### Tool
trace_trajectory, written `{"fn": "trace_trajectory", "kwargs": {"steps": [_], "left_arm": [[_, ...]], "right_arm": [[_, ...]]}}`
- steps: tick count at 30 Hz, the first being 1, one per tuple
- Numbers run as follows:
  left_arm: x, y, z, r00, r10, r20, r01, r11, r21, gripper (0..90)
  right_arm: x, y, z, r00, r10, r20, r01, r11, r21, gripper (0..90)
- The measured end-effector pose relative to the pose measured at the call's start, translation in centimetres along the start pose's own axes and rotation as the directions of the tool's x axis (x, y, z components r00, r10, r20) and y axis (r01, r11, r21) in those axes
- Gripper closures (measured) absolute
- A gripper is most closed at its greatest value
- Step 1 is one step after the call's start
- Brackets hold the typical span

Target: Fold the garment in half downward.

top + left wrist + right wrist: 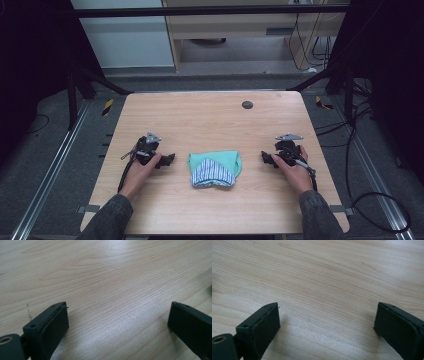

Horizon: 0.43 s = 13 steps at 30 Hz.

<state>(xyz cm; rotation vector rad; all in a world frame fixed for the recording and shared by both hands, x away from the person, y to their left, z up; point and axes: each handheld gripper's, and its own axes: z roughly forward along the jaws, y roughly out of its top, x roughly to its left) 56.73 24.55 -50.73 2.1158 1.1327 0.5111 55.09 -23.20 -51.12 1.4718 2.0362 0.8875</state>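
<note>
On table (210,120), near front edge, folded cloth (215,168) lies between both grippers, touching neither. Cloth green, striped flap on top. Left gripper (167,160) rests on wood left of cloth, jaws wide apart, empty. Right gripper (266,158) rests right of cloth, jaws likewise spread, holding nothing. Both point inward toward cloth.
</note>
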Motion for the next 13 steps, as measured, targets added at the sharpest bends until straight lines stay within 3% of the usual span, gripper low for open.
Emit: {"fn": "trace_trajectory", "kwargs": {"steps": [4, 6, 7, 13], "left_arm": [[-0.2, 0.0, 0.0, 0.9995, -0.026, -0.02, 0.026, 0.9996, 0.01, 0.0], [-0.2, 0.0, 0.1, 0.9992, -0.032, -0.025, 0.033, 0.9994, 0.009, 0.0], [-0.2, 0.0, 0.1, 0.999, -0.036, -0.027, 0.036, 0.9993, 0.01, 0.0], [-0.2, 0.0, 0.1, 0.999, -0.037, -0.026, 0.037, 0.9993, 0.009, 0.0]], "right_arm": [[0.5, 0.1, 0.2, 0.9967, 0.058, 0.057, -0.059, 0.998, 0.014, 0.4], [0.6, 0.1, 0.2, 0.9951, 0.065, 0.075, -0.066, 0.998, 0.015, 0.4], [1.1, 0.2, 0.3, 0.9894, 0.103, 0.102, -0.105, 0.994, 0.012, 0.2], [1.7, 0.4, 0.5, 0.9785, 0.145, 0.147, -0.147, 0.989, 0.007, 0.3]]}}
